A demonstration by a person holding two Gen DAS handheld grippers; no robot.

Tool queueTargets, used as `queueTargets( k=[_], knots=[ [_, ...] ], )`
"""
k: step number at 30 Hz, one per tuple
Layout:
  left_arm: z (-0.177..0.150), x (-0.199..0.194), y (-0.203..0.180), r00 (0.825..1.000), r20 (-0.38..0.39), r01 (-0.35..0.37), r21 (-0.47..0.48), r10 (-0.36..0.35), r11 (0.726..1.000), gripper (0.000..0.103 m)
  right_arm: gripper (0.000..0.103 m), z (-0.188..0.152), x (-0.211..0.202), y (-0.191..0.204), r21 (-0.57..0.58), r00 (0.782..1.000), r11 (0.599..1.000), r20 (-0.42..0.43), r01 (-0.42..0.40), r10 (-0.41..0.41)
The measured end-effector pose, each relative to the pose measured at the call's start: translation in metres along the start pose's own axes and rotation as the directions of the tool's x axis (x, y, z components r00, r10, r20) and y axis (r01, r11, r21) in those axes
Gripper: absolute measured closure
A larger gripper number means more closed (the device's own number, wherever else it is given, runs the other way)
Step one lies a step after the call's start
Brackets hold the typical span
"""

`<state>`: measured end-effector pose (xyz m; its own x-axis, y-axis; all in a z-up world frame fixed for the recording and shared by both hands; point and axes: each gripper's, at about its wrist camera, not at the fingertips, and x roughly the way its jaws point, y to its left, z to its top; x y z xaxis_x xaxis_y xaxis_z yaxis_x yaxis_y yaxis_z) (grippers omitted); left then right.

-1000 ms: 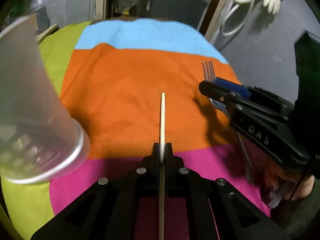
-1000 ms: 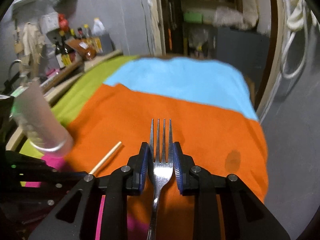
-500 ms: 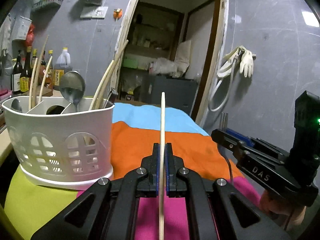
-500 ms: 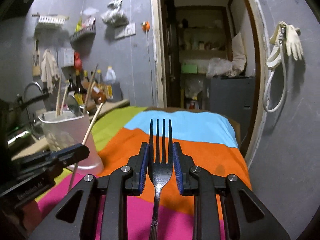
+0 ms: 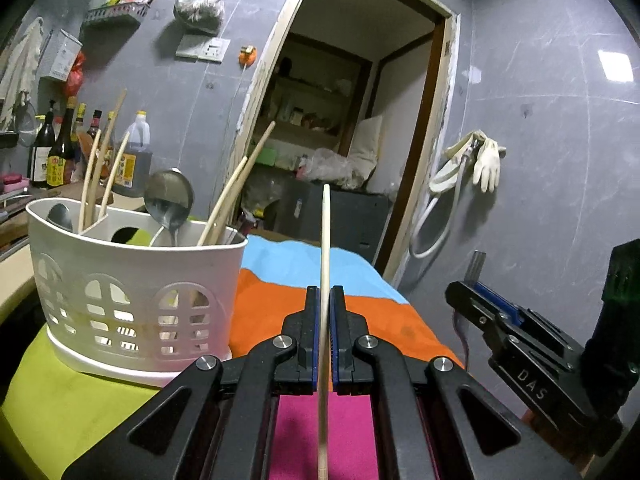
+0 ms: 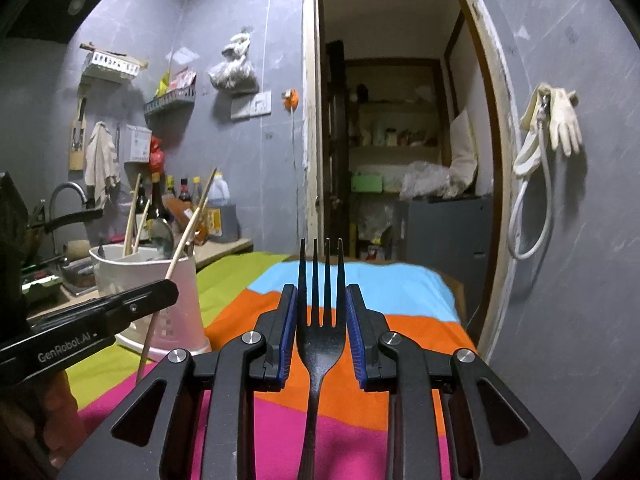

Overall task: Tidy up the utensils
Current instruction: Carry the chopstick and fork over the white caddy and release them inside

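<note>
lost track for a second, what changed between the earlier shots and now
Both grippers tilted up from facing the striped cloth to nearly level, bringing the white perforated plastic utensil caddy upright into view. Nothing was taken or let go: the left gripper stays shut on the pale wooden chopstick, the right gripper on the metal fork.

Shiny metal fork (image 6: 321,320), wooden chopstick (image 5: 325,248)
</note>
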<state>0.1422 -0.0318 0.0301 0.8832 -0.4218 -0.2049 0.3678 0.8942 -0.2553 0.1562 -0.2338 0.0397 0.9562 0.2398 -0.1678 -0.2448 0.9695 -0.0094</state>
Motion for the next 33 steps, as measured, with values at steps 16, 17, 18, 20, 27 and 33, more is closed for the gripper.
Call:
queueTargets(
  k=[16, 17, 18, 20, 27, 33],
  knots=[
    [0.009, -0.017, -0.001, 0.994, 0.099, -0.042, 0.024, 0.039, 0.999, 0.100, 0.081, 0.013, -0.014, 0.011, 0.002, 0.996, 1.000, 0.090, -0.017, 0.017],
    [0.012, -0.019, 0.000, 0.993, 0.108, -0.049, 0.023, 0.047, 0.999, 0.100, 0.081, 0.017, -0.014, 0.011, 0.006, 0.996, 1.000, 0.090, -0.027, 0.027],
    [0.015, -0.022, 0.001, 0.992, 0.116, -0.057, 0.023, 0.054, 0.998, 0.100, 0.081, 0.020, -0.013, 0.012, 0.008, 0.995, 0.999, 0.093, -0.036, 0.035],
    [0.021, -0.026, 0.003, 0.990, 0.129, -0.064, 0.021, 0.061, 0.998, 0.100, 0.081, 0.027, -0.011, 0.015, 0.008, 0.994, 0.999, 0.100, -0.050, 0.049],
    [0.051, -0.043, 0.018, 0.982, 0.176, -0.070, 0.006, 0.068, 0.998, 0.100, 0.081, 0.047, -0.005, 0.022, 0.020, 0.987, 0.995, 0.133, -0.097, 0.093],
    [0.082, -0.059, 0.046, 0.976, 0.199, -0.085, -0.035, 0.090, 0.996, 0.100, 0.081, 0.067, 0.005, 0.035, 0.024, 0.978, 0.987, 0.141, -0.156, 0.151]
  ],
)
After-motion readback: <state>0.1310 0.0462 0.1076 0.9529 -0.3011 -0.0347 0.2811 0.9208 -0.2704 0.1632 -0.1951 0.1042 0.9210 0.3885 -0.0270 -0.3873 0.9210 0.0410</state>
